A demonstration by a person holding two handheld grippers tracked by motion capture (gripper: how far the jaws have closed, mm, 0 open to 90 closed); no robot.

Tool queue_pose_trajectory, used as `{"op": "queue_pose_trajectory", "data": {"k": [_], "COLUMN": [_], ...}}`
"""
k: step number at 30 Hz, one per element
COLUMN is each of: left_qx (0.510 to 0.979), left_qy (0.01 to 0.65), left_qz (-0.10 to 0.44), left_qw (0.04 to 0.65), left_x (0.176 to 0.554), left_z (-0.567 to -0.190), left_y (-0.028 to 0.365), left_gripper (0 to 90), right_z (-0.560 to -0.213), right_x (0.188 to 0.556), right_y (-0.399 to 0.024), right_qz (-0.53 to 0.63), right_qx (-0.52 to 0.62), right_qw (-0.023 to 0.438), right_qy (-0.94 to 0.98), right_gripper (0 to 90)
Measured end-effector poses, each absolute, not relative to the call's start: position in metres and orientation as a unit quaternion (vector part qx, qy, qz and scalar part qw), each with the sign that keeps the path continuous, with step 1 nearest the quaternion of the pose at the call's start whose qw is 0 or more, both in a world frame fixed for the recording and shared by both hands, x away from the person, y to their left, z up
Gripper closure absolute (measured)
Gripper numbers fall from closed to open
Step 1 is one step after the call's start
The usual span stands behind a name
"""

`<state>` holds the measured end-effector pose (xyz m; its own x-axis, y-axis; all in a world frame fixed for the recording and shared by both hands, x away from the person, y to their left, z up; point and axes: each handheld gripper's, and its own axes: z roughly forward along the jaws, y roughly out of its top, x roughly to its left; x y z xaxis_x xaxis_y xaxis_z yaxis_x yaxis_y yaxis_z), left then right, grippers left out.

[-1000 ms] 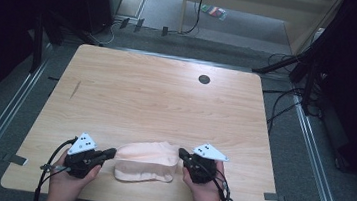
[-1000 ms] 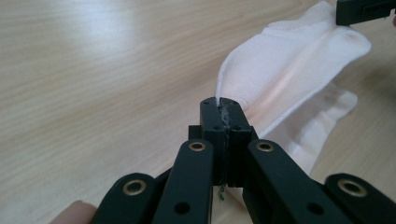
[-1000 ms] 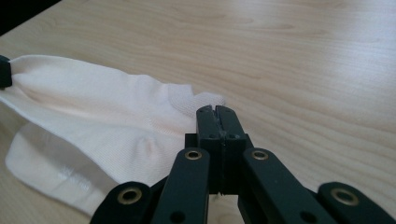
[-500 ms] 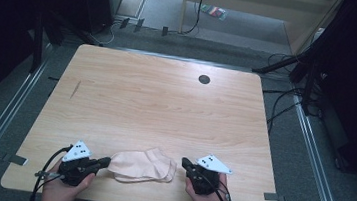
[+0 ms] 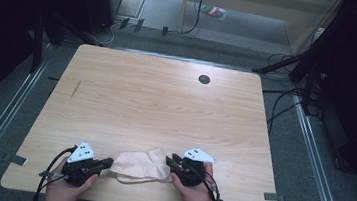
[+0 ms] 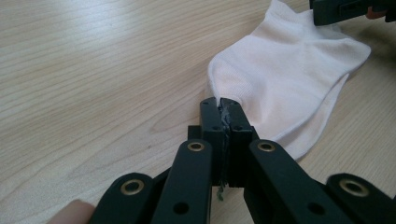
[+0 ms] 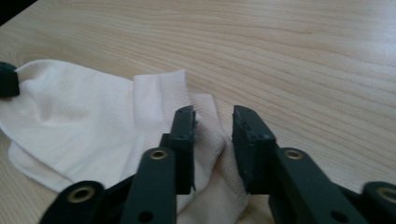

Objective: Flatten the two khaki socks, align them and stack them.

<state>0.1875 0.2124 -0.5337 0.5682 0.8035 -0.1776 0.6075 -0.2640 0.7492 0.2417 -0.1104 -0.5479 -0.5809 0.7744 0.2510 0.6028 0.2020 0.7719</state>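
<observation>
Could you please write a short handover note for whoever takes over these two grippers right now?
Left gripper: jaws shut, pinching one end of the sock.
Right gripper: jaws have just been opening; the ribbed cuff end lies between them, and they look parted from the fabric.
Sock: pale, lying flat near the table's front edge, stretched between the two grippers.
Done: sock laid down on the wood.
Left: the left end probably still needs releasing; check that the right jaws are fully clear before pulling back.
</observation>
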Motion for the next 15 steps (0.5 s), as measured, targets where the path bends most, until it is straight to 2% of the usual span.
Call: {"op": "queue_pose_trajectory", "data": {"k": [1,4,12,15], "left_qx": [0.786,0.784,0.777,0.781], "left_qy": [0.449,0.450,0.447,0.445], "left_qz": [0.121,0.121,0.120,0.117], "left_qw": [0.408,0.410,0.426,0.423], "left_x": [0.188,0.188,0.185,0.185], "left_z": [-0.534,-0.534,-0.528,-0.530], "left_y": [0.212,0.212,0.215,0.213], "left_gripper": [90.0,90.0,90.0,89.6], "right_z": [-0.547,-0.545,-0.532,-0.532], "right_x": [0.239,0.238,0.235,0.236], "right_y": [-0.109,-0.109,-0.115,-0.117], "right_qz": [0.445,0.449,0.474,0.462], "right_qx": [0.436,0.428,0.428,0.427], "right_qw": [0.110,0.110,0.102,0.108], "right_qy": [0.775,0.777,0.762,0.770], "right_gripper": [83.6,87.6,88.0,82.7]}}
